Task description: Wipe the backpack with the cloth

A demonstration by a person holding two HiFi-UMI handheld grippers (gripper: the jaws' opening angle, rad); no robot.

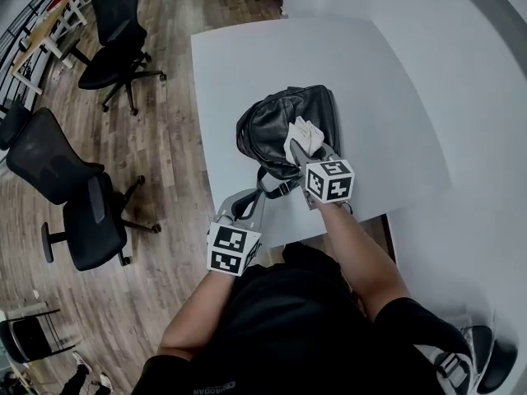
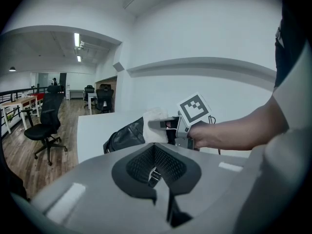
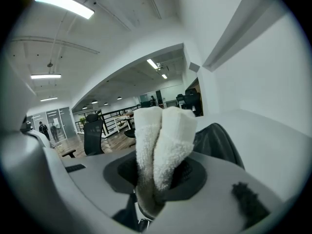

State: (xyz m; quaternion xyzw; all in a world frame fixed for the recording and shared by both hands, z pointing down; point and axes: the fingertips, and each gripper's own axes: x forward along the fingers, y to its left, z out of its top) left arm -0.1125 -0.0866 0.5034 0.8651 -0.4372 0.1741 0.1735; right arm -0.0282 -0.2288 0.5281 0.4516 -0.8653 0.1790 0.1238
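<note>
A black backpack (image 1: 280,126) lies on the white table (image 1: 272,52) in the head view. My right gripper (image 1: 302,153) is shut on a folded white cloth (image 1: 304,135), which rests against the backpack's near right side. In the right gripper view the cloth (image 3: 163,140) sticks up between the jaws, with the backpack (image 3: 217,143) just behind it. My left gripper (image 1: 249,202) sits at the table's near edge, shut on the backpack's black strap (image 2: 155,173). The left gripper view also shows the backpack (image 2: 124,136) and the cloth (image 2: 153,125) ahead.
Black office chairs (image 1: 123,44) (image 1: 74,196) stand on the wooden floor left of the table. A white wall (image 1: 478,97) runs along the table's right side. More desks and chairs (image 2: 44,126) fill the room beyond.
</note>
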